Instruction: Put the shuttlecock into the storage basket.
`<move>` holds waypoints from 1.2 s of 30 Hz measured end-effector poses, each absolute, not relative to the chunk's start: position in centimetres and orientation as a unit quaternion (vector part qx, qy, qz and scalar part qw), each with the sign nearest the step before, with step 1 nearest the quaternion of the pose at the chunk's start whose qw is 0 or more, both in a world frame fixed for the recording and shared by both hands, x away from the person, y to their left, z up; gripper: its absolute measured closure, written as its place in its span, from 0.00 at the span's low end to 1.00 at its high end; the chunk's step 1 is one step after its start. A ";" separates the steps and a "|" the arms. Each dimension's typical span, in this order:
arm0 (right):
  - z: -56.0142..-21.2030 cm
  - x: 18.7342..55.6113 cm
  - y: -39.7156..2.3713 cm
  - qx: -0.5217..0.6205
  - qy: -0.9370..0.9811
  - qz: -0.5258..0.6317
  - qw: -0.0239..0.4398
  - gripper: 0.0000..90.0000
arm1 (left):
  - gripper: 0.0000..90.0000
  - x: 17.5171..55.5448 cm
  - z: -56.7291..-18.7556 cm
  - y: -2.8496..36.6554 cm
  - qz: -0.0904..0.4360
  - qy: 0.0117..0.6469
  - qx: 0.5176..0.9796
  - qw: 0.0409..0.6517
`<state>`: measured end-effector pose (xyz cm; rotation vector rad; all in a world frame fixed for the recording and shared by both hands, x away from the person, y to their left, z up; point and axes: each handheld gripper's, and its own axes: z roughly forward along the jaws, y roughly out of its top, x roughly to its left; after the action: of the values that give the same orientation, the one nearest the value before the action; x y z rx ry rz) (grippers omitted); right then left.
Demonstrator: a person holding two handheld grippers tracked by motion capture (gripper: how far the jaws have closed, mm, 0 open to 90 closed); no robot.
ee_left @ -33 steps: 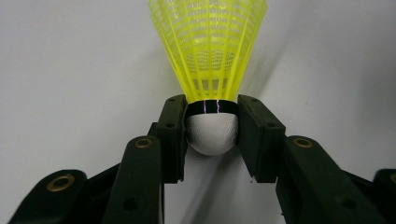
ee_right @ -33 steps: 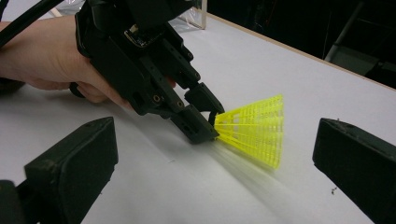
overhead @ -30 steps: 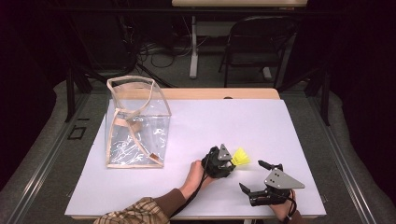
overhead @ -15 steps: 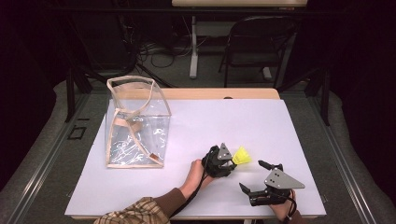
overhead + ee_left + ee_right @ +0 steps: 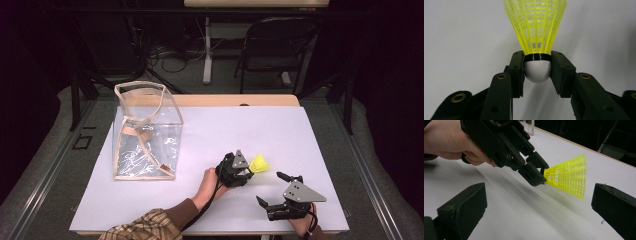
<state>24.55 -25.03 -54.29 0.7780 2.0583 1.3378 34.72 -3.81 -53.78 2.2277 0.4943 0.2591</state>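
Yellow shuttlecock (image 5: 535, 27) sits pinched by its white tip in the left hand-held gripper (image 5: 537, 65) just above the desk (image 5: 300, 135), so lift it slowly while the right hand-held gripper (image 5: 274, 191) waits open nearby.

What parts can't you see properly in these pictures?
- Shuttlecock: skirt's wide end cut off by the top edge in the left gripper view.
- Shuttlecock's cork: hidden behind the left gripper in the right gripper view.
- Bag: what's inside is too small in the high view.
- Right gripper: hand cut off by the bottom edge there.

No readable text, label or number anywhere.
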 end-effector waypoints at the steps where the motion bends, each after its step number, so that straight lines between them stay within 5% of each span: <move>1: -54.3 24.5 -25.0 0.290 0.767 0.499 0.280 0.00 | 0.72 34.7 -53.7 -3.8 0.104 0.198 0.883 0.413; 36: -54.3 24.6 -25.0 0.290 0.769 0.496 0.279 0.00 | 0.72 35.4 -50.0 -3.3 0.127 0.190 0.870 0.436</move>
<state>24.55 -24.97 -54.32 0.7784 2.0640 1.3319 35.45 -3.28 -50.00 2.1659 0.4730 0.3153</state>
